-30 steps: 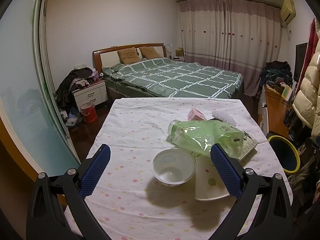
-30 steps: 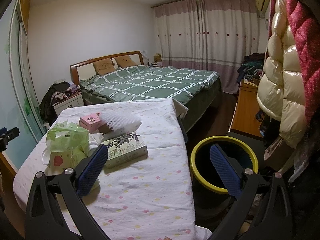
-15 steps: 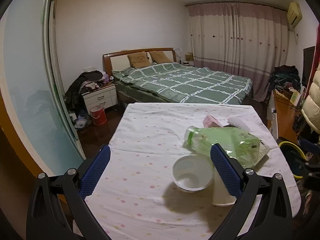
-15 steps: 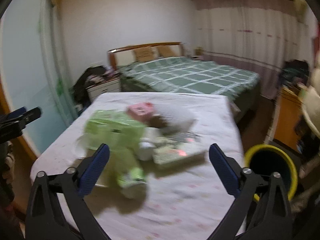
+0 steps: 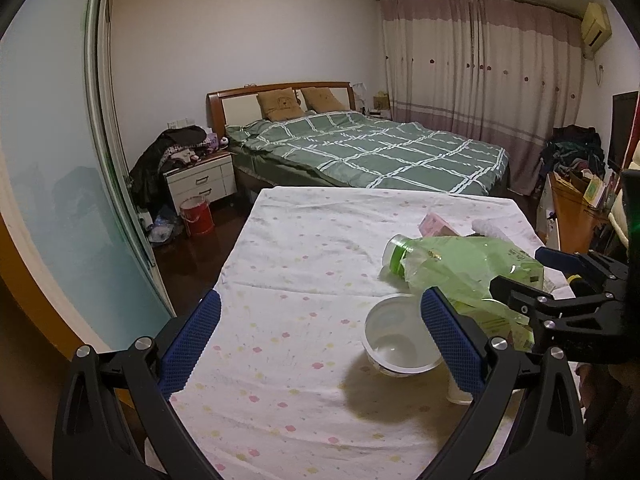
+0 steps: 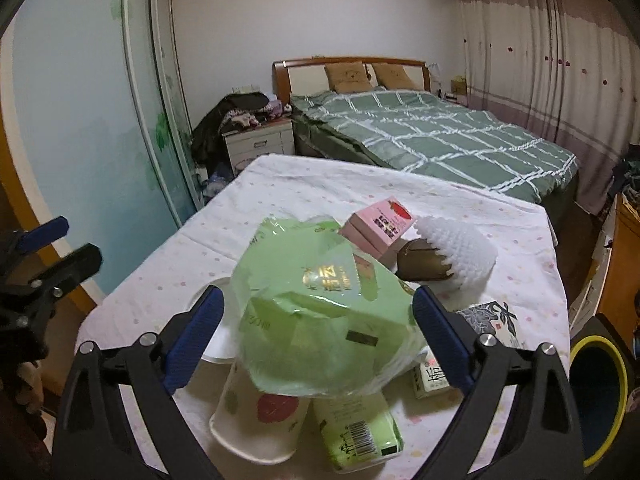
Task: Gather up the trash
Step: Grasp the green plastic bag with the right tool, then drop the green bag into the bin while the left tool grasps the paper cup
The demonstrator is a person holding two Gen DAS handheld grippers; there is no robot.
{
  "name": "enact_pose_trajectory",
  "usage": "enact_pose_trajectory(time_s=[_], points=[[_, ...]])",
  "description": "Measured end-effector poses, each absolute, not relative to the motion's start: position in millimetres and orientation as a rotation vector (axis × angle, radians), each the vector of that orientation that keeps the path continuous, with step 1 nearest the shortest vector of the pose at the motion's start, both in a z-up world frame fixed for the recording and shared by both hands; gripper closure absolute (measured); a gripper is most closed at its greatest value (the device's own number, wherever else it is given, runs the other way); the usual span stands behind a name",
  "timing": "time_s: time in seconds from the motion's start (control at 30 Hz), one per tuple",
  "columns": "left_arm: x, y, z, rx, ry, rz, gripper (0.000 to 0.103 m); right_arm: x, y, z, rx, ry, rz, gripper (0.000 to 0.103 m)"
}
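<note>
Glossy green plastic bag [image 6: 320,304]; matt paper cup [image 6: 260,420]; cotton tablecloth [image 5: 312,264]; wooden headboard [image 5: 280,90].

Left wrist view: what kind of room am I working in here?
A lived-in bedroom, most likely in a home. A double bed with a green checked duvet and two pillows stands against the far wall, a white nightstand piled with clothes beside it, and full-length curtains cover the window wall.

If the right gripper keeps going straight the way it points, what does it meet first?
Most likely the green plastic bag: it lies between the closing right gripper fingers, not yet pinched, draped over a paper cup. Depth is hard to judge.
</note>
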State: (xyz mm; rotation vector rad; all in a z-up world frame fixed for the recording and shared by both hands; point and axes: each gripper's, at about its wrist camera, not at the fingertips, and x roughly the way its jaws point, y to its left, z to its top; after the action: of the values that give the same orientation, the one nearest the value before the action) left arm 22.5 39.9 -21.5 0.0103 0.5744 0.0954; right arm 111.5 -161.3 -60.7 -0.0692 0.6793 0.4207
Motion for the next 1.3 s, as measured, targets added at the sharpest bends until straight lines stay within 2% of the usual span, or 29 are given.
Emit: enact_pose_trajectory(time_s=[0.13, 0.27, 0.43, 0.5, 0.57, 0.93, 1.3], points=[[27.3, 42.0, -23.4, 0.0, 0.58, 0.094, 0.005, 115.9, -165.6, -67.2, -0.063, 0.711, 0.431, 0.026], [30.6, 41.4, -23.5, 0.0, 0.583, 0.085, 0.005, 117.2, -167.1, -72.0, -0.048, 0.731, 0.457, 0.046], [31.0, 33.9, -24.3, 0.015, 0.585, 0.075, 0.005, 107.7, -172.0, -64.2, -0.02, 0.713, 0.489, 0.057], [31.0, 32.0, -24.1, 0.02, 0.584, 0.073, 0.005, 101.1, -177.3, -55.9, -0.007, 0.683, 0.497, 0.067], [31.0, 30.9, -24.2, 0.023, 0.583, 0.071, 0.005, 96.2, -184.7, -48.5, 0.011, 0.659, 0.505, 0.072], [28.6, 15.2, -22.6, 0.05, 0.583, 0.037, 0.005, 78.2, -261.1, -18.7, 0.081, 0.573, 0.37, 0.074], [37.8, -13.4, -26.0, 0.07, 0.6, -0.018, 0.005, 72.3, -414.1, -41.8, 0.184, 0.608, -0.012, 0.074]])
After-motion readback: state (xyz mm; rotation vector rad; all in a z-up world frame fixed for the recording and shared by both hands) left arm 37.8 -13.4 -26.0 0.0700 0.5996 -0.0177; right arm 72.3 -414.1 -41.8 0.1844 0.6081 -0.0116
